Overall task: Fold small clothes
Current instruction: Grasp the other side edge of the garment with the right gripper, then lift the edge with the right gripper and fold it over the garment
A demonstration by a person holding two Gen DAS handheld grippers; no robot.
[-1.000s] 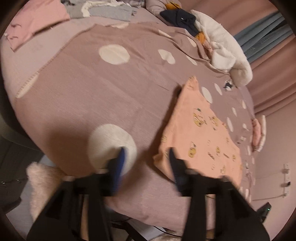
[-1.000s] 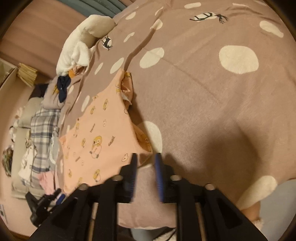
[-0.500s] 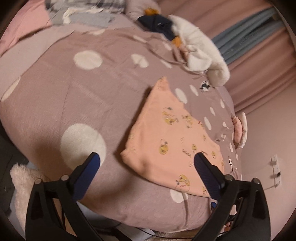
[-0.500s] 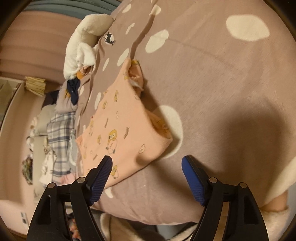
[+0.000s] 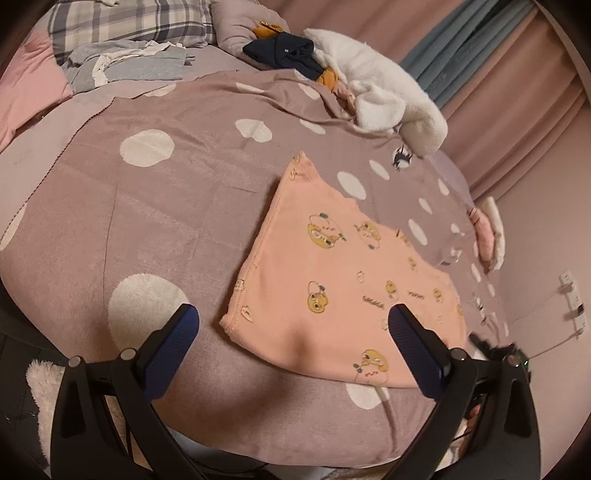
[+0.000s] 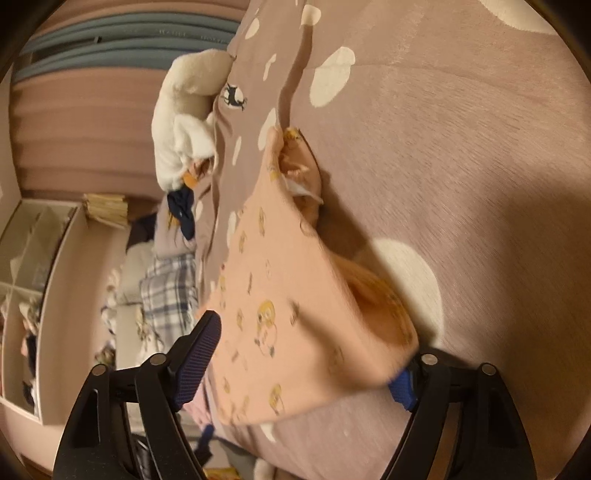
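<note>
A peach garment [image 5: 332, 277] printed with yellow cartoon figures lies flat on the mauve dotted blanket [image 5: 166, 206]. My left gripper [image 5: 291, 325] hovers wide open just short of the garment's near edge, with its near left corner between the fingers and neither pad touching it. In the right wrist view the same garment [image 6: 288, 295] shows its folded side, and one corner drapes over the tip of the right finger. The jaws of my right gripper [image 6: 306, 362] are opening, with that corner between them and nothing pressed.
A white fleece heap [image 5: 384, 92] and a navy garment [image 5: 284, 51] lie at the bed's far side. Grey clothes [image 5: 129, 62] and a plaid pillow [image 5: 122, 22] sit far left. A small folded pile [image 5: 487, 229] rests at the right edge. A shelf unit [image 6: 37, 277] stands beyond the bed.
Both grippers went from nearly shut to wide open. Both have come closer to the peach garment, whose corner now lies between the right fingers. The right view has rolled.
</note>
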